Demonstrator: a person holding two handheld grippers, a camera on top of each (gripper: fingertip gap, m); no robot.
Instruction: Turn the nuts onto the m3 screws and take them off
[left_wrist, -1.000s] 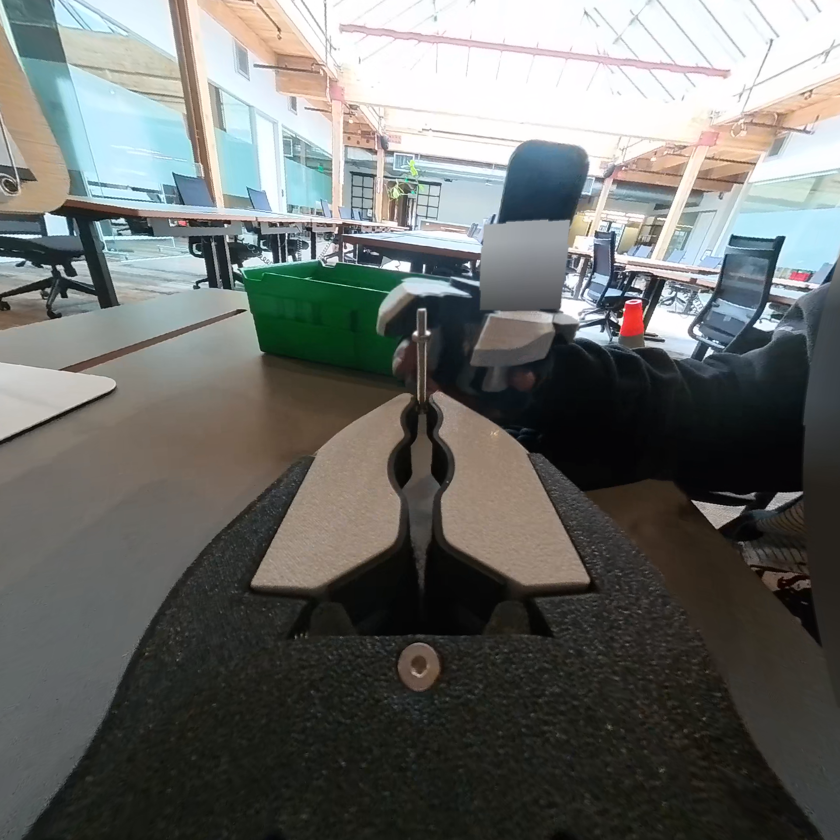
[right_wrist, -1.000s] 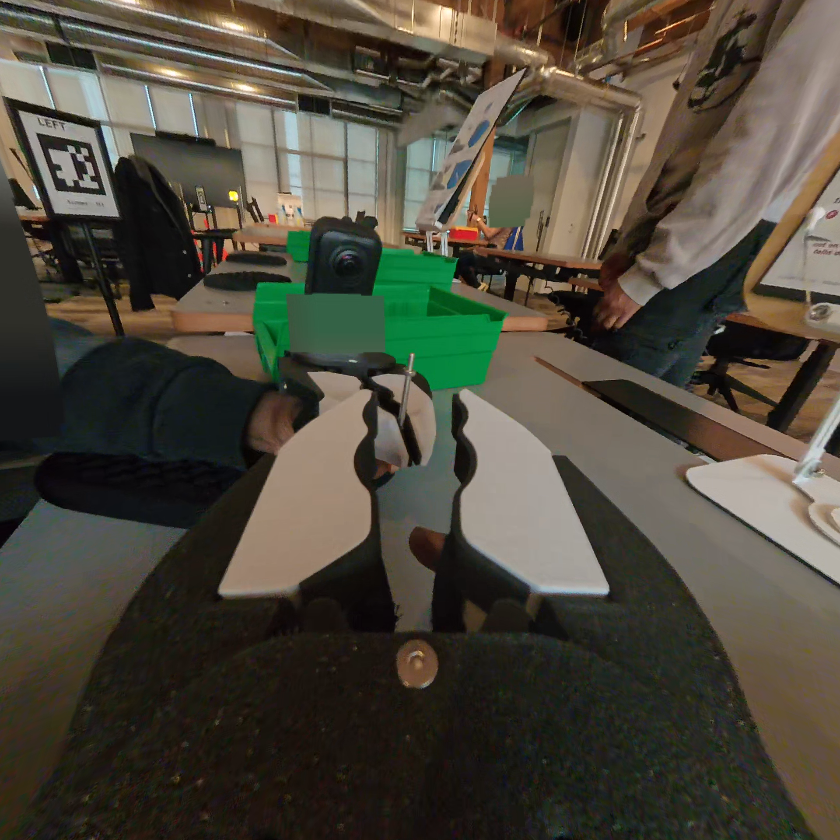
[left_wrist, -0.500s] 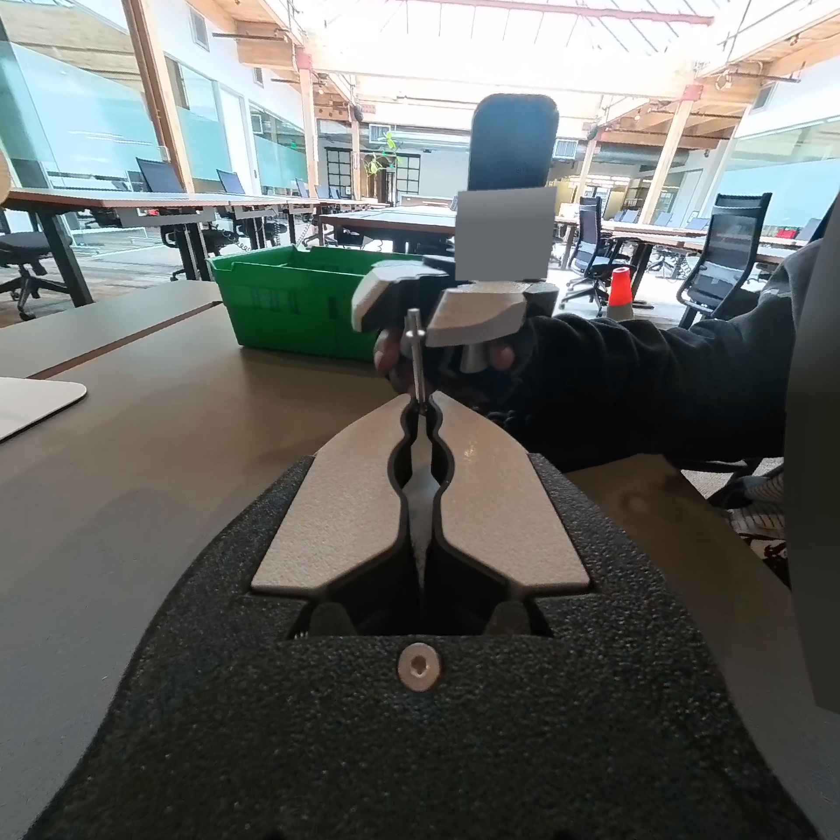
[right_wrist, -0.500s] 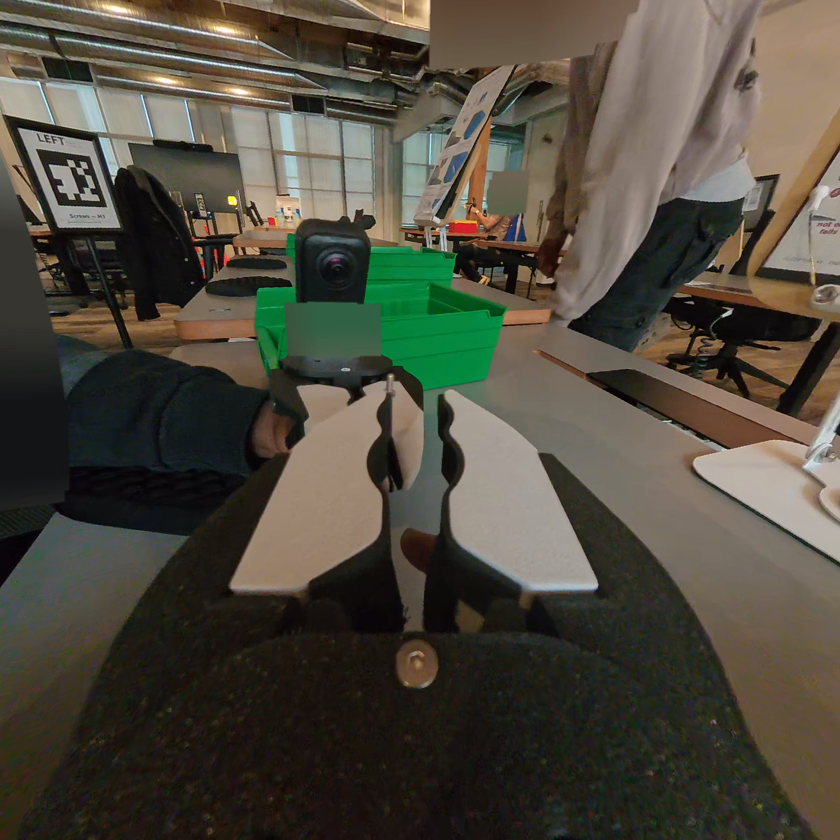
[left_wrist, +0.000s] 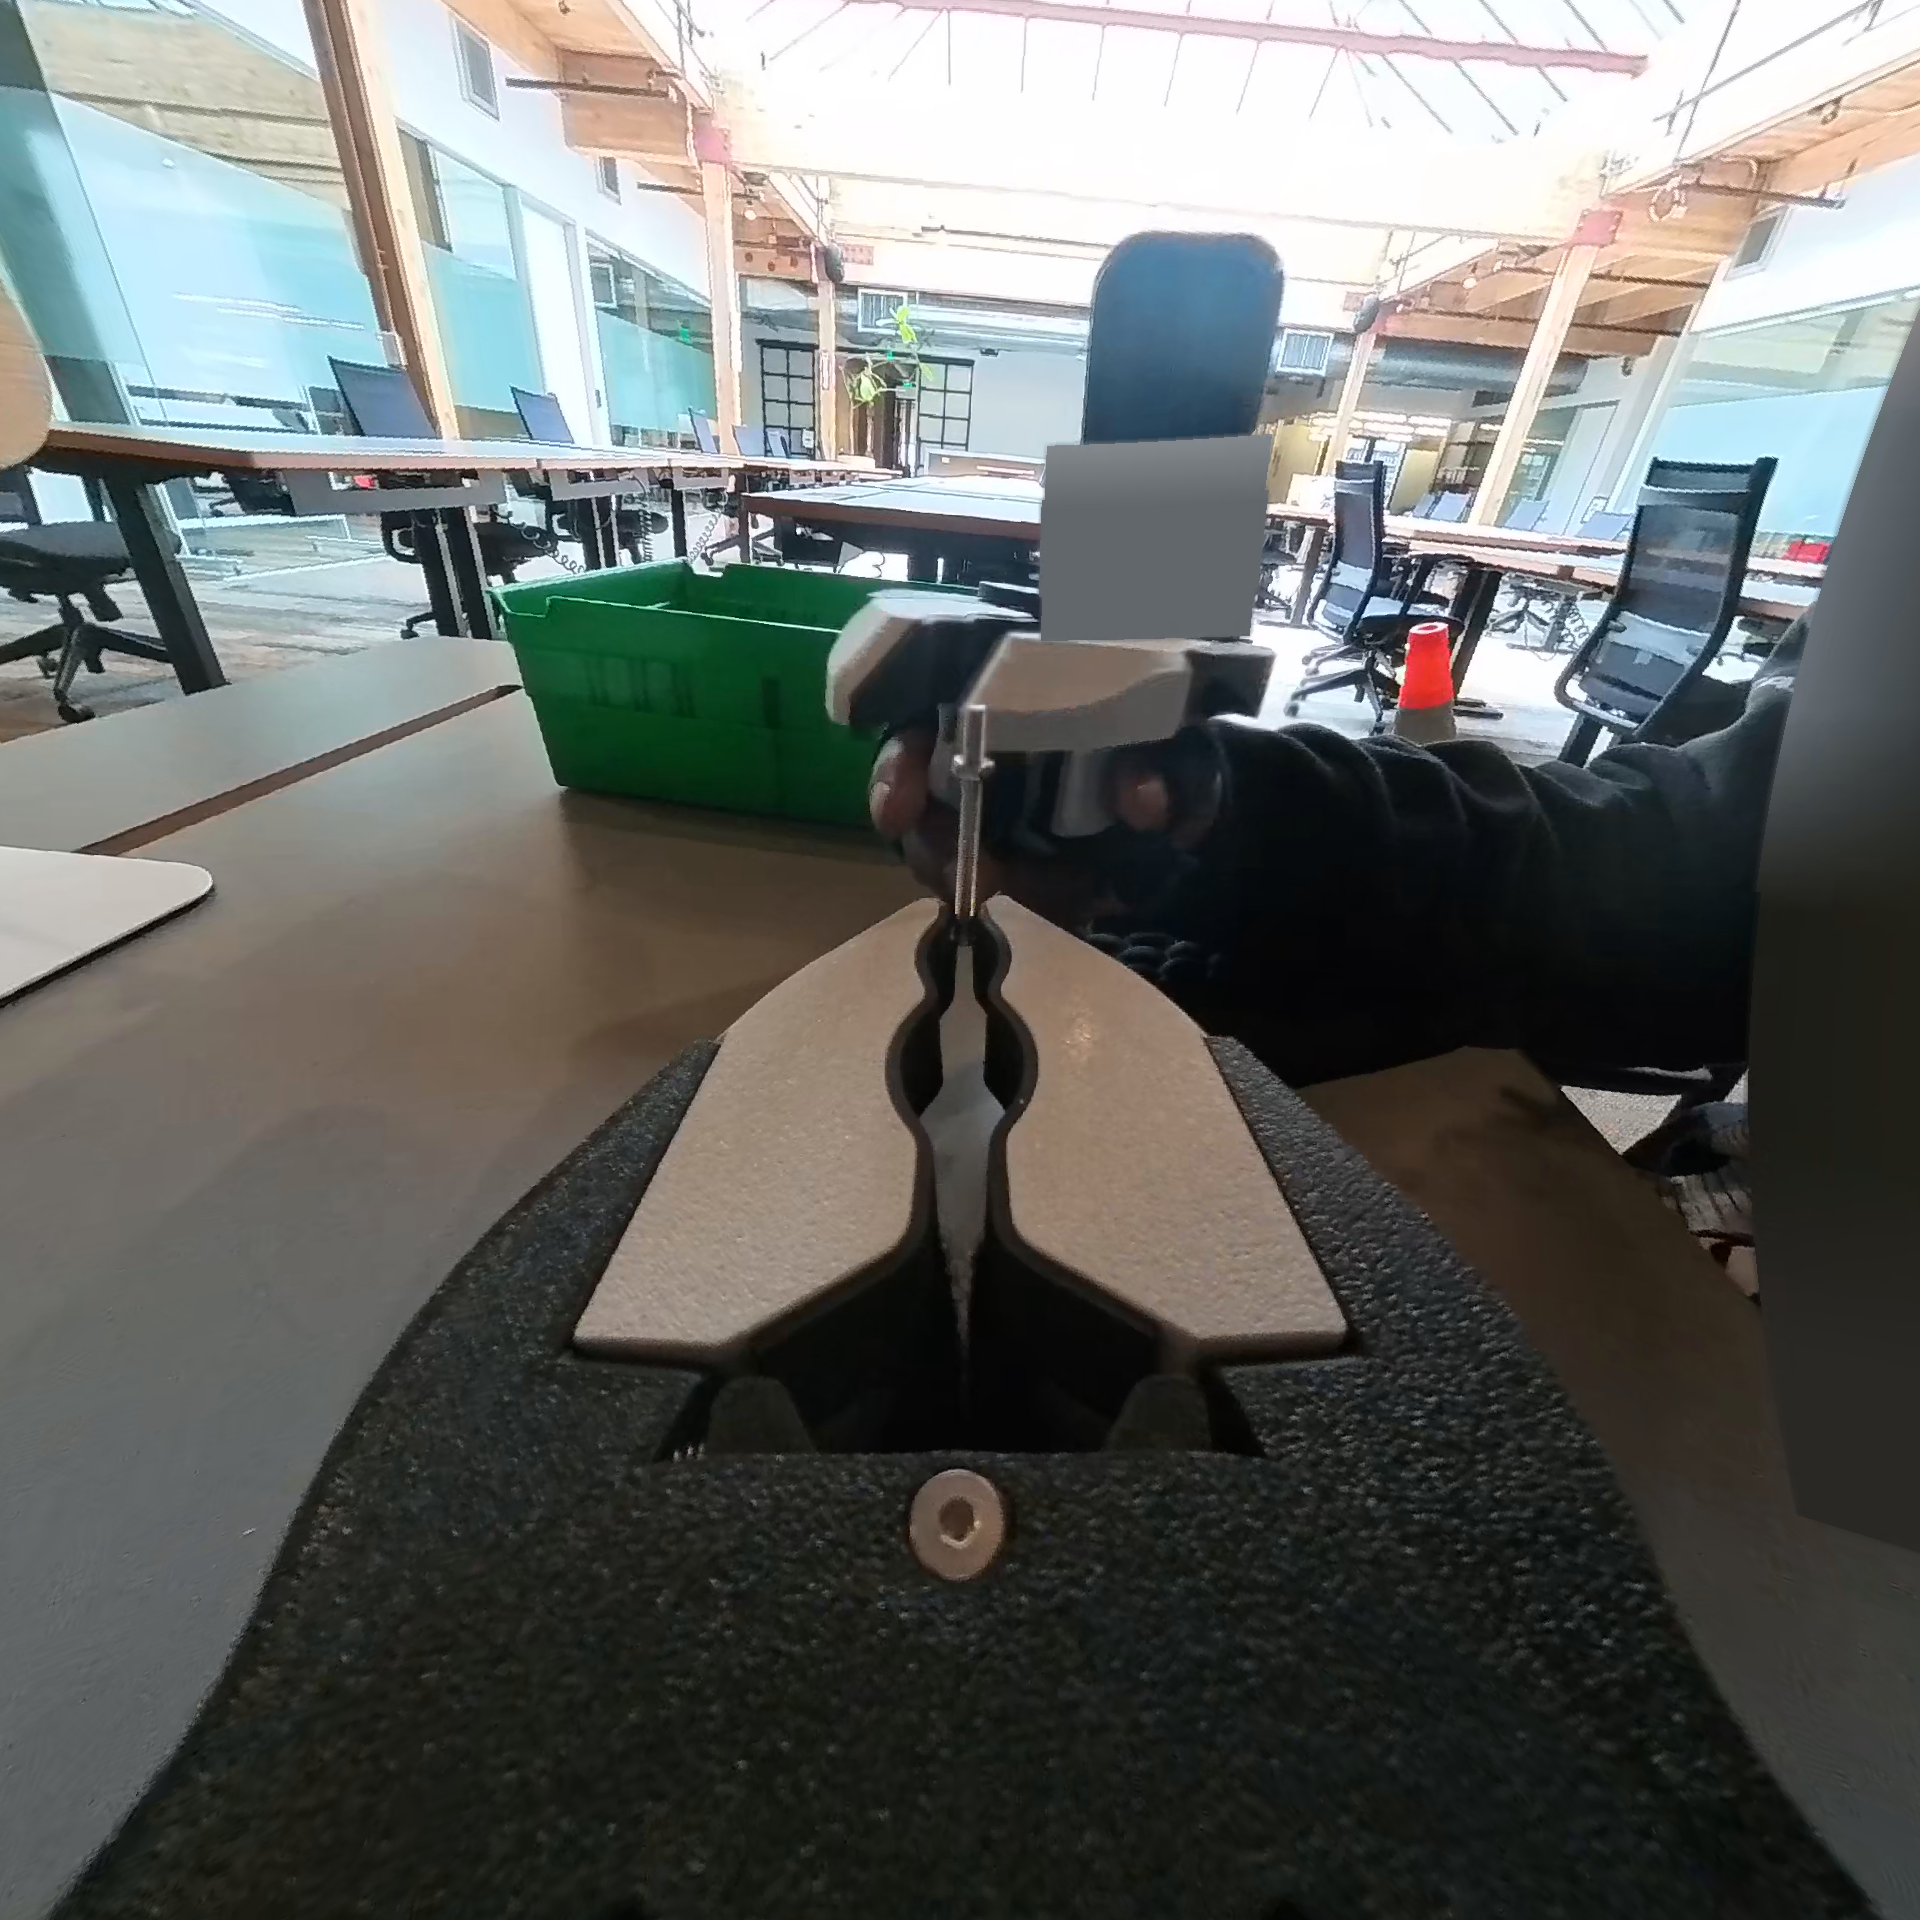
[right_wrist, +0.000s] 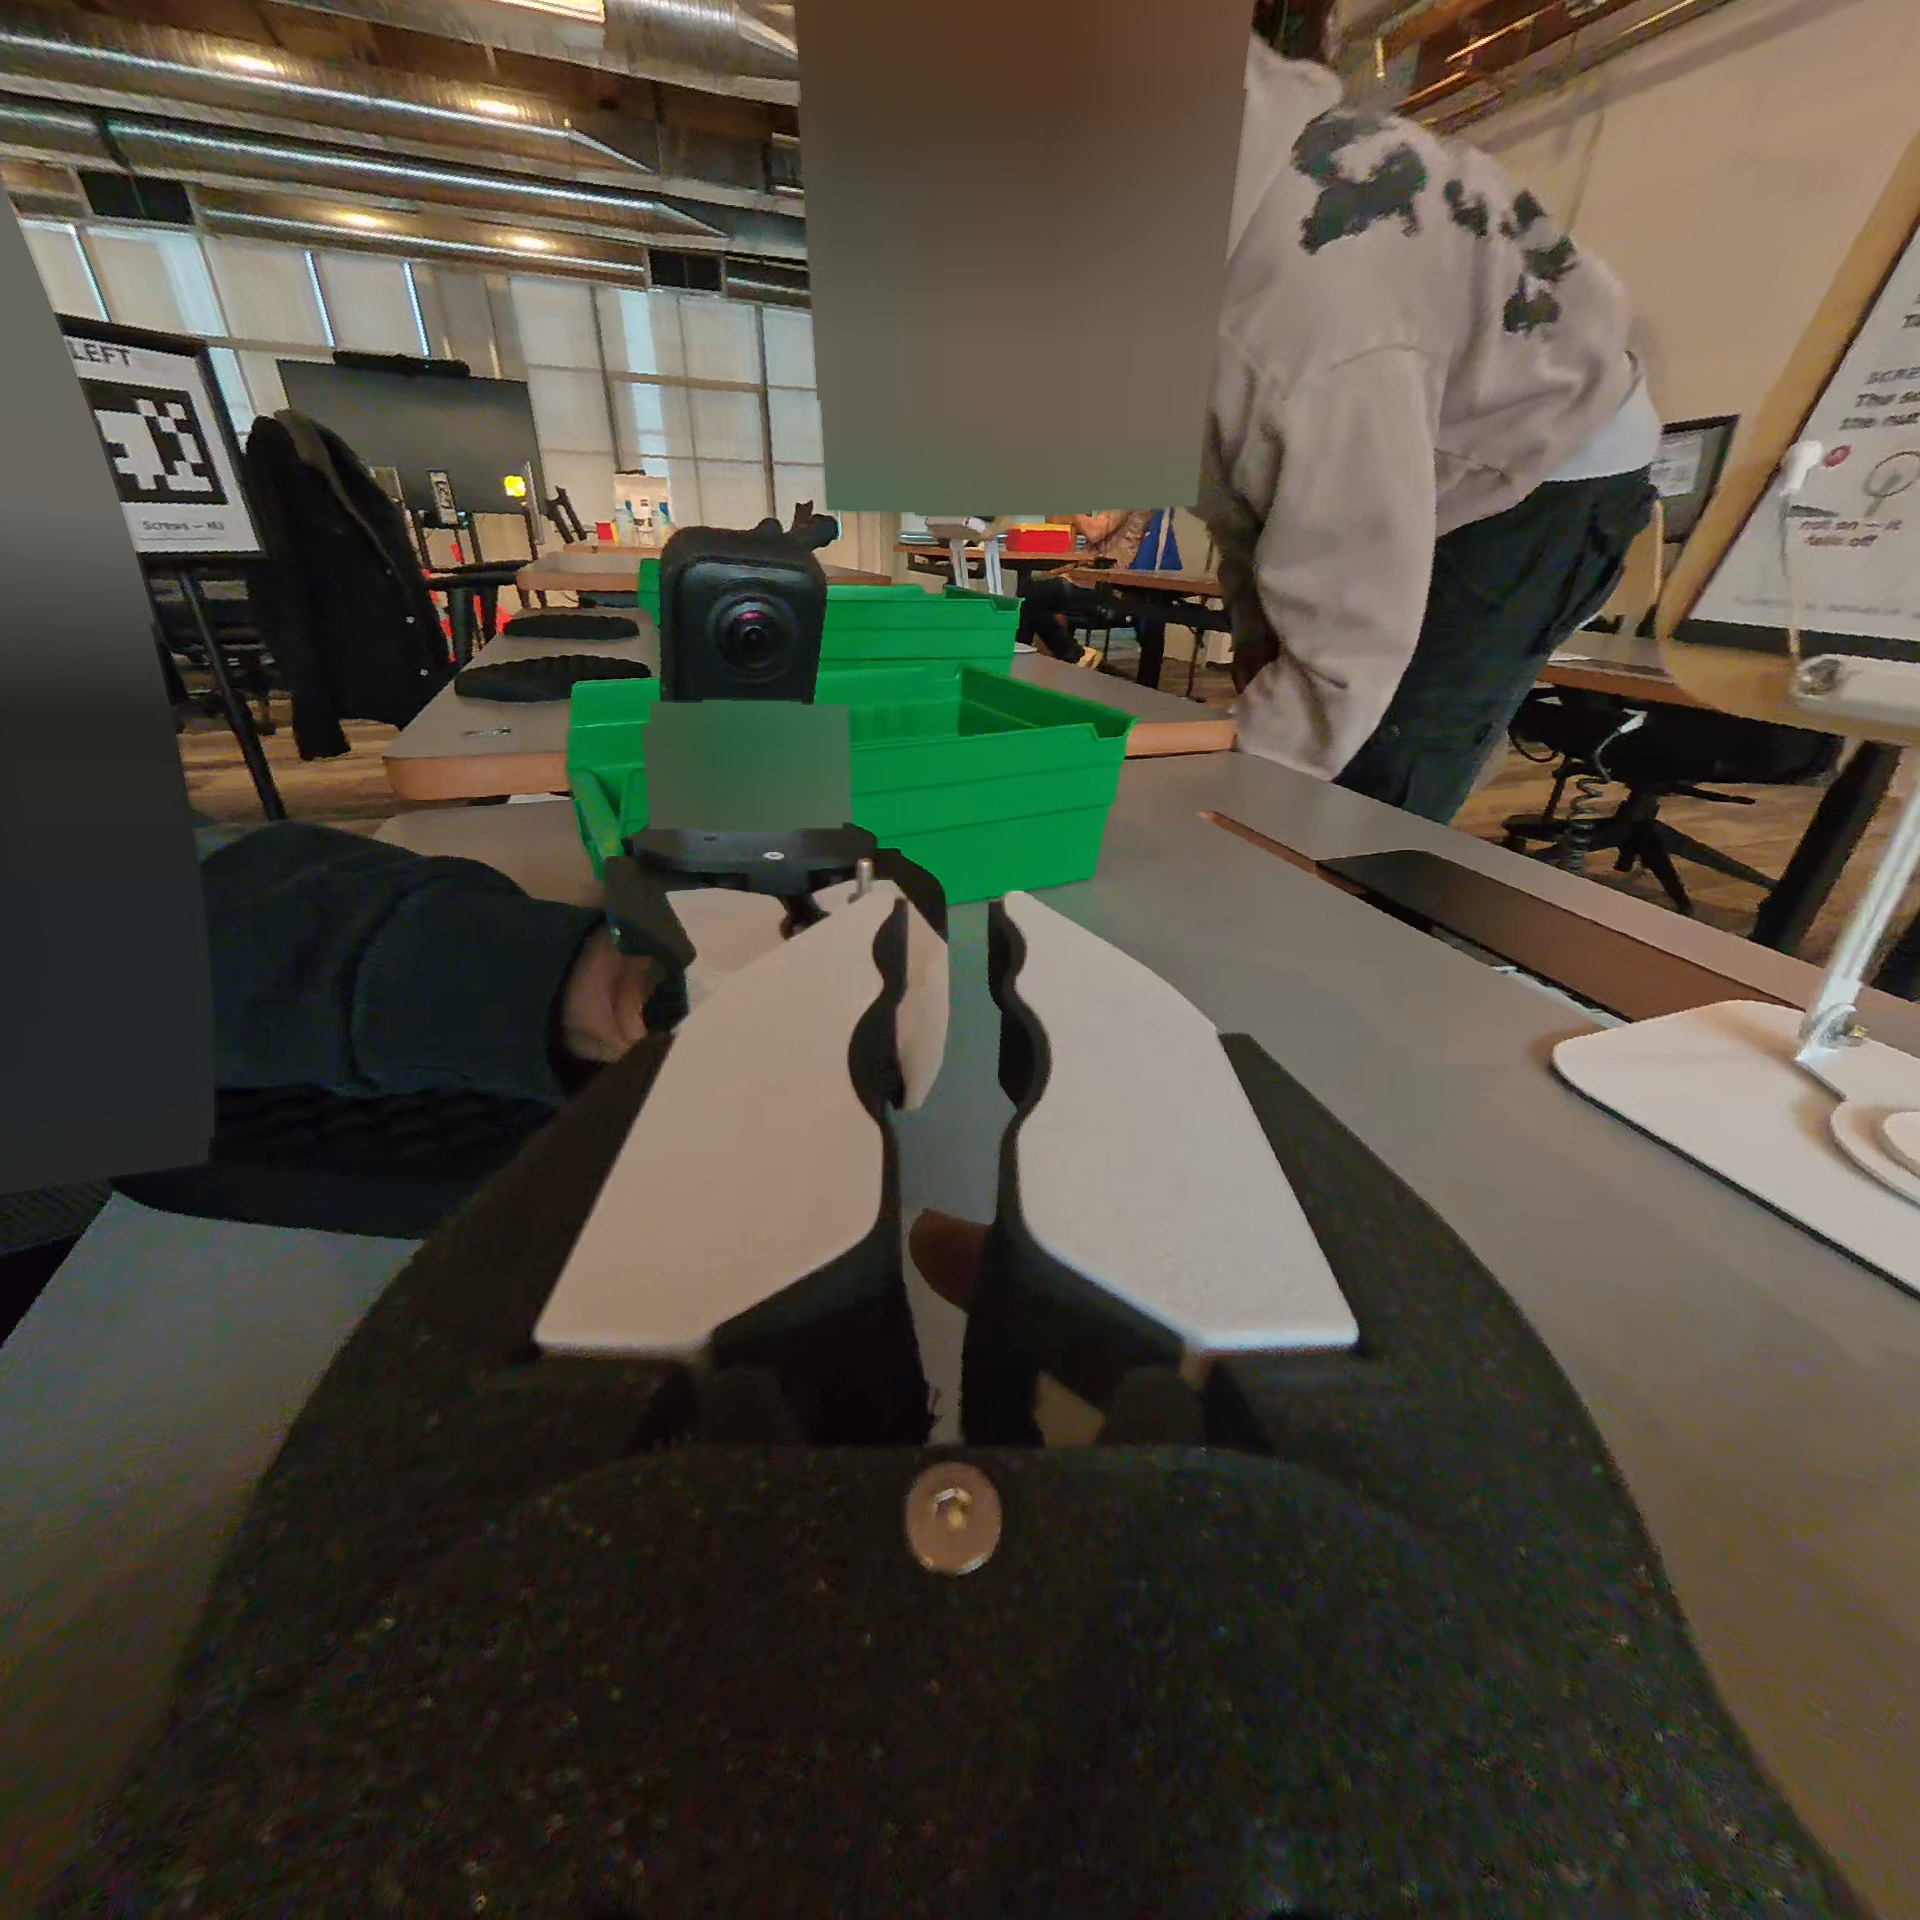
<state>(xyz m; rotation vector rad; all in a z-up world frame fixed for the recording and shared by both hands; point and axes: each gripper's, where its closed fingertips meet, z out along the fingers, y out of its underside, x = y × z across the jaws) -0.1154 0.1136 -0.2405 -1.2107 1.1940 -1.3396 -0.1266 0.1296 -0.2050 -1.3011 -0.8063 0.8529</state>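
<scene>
Left wrist view: left gripper (left_wrist: 966, 928) fingers pinching the lower end of an m3 screw (left_wrist: 968, 831), long axis upright, nut (left_wrist: 971, 767) threaded near its top; right gripper (left_wrist: 951, 691) just behind it, above the tabletop (left_wrist: 364, 987).

Right wrist view: right gripper (right_wrist: 948, 914) fingers slightly spread, nothing visibly between; screw tip (right_wrist: 862, 875) pointing up just left of them.

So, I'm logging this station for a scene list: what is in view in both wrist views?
Screw: one, silver, upright in the left tongs' tips.
Nut: one, silver, high on the screw.
Green bins: at least two, far side of the table.
Table: one, grey-brown.
White base plate: one, table's edge.
Orange cone: one, on the floor.
Standing person: one, pale hoodie, beyond the table.
Left tongs: shut on the screw.
Right tongs: parted, gripping nothing.
</scene>
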